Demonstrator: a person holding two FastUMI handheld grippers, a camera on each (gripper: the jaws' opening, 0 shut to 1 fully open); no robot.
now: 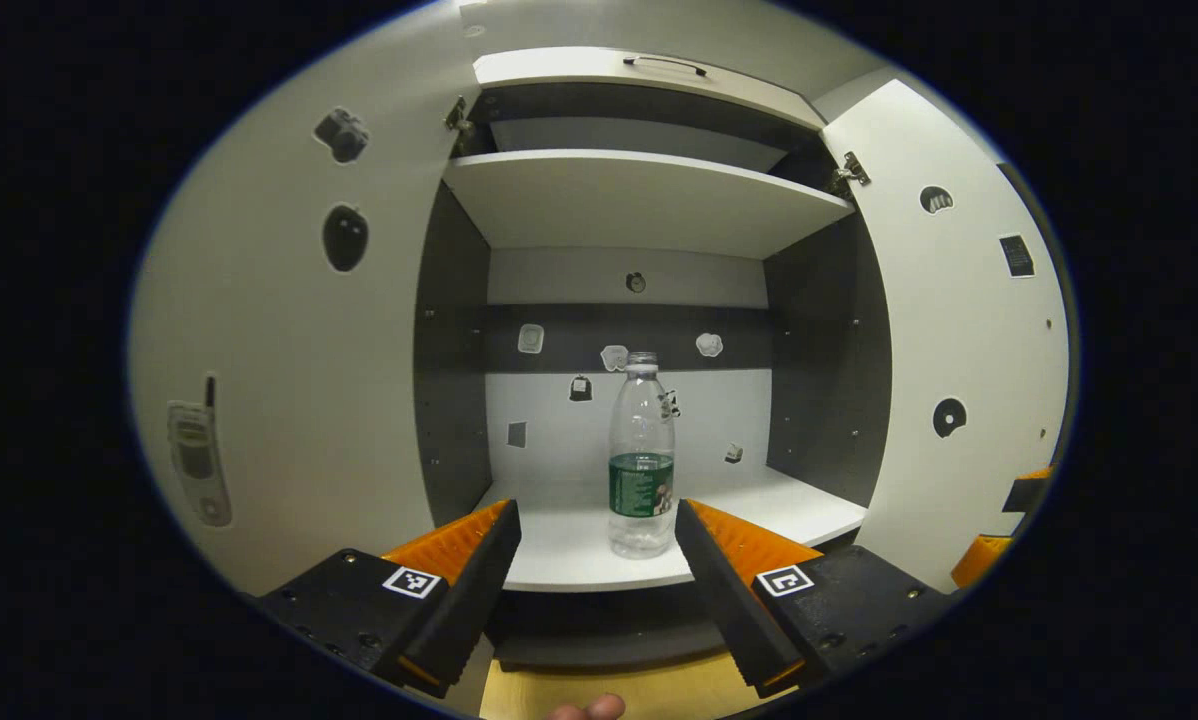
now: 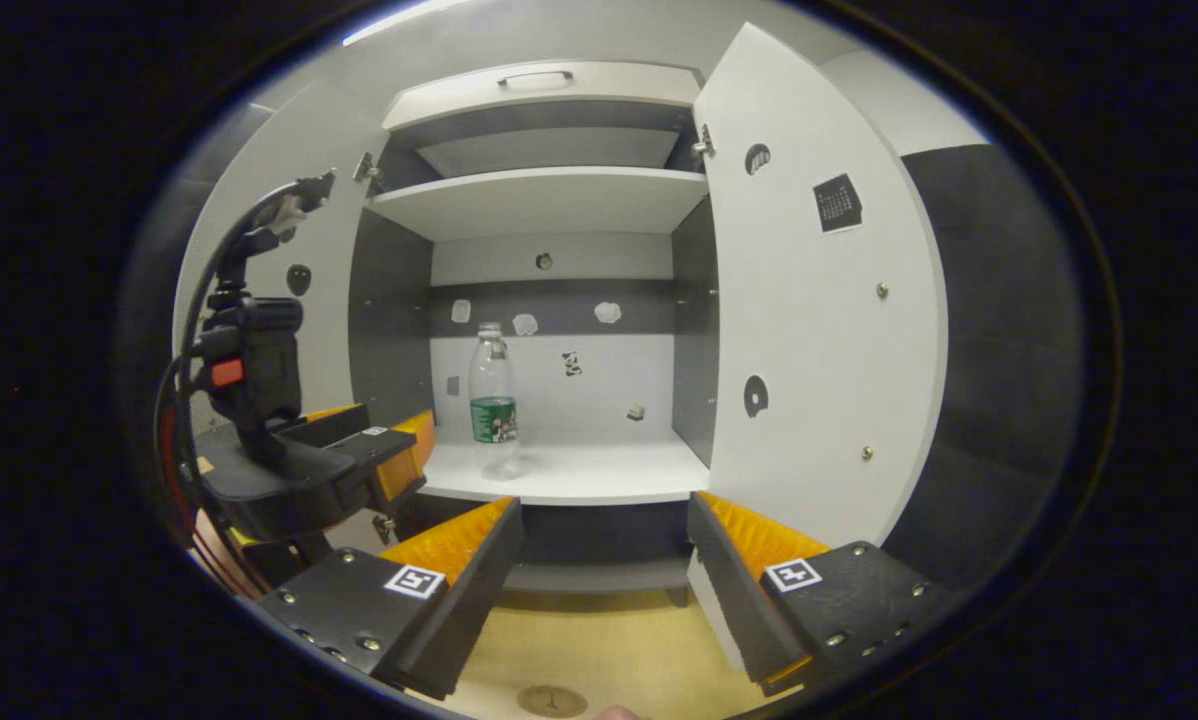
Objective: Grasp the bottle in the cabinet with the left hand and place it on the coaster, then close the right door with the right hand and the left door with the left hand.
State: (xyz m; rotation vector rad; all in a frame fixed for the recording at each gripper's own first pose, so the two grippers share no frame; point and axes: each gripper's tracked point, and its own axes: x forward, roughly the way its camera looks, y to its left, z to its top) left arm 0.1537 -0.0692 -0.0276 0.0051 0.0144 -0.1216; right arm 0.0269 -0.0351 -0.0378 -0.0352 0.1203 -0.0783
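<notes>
The clear bottle [image 1: 641, 455] is standing upright, cap up, on the cabinet's lower shelf [image 1: 569, 560], its green label's print too small to read, while the left gripper [image 1: 597, 522] and right gripper [image 2: 604, 515] are both gaping wide, holding nothing.

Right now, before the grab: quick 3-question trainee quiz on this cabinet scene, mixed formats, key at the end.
1. True or false: the left claw is shut on the bottle.
2. Multiple choice: the bottle stands A) on the upper shelf, B) upright on the lower shelf, C) on the coaster.
3. Fill in: both cabinet doors, the left door and the right door, are ____.

Key: 1 false, its fingers are spread with the bottle between and beyond them, untouched. 2 B. 3 open.
</notes>
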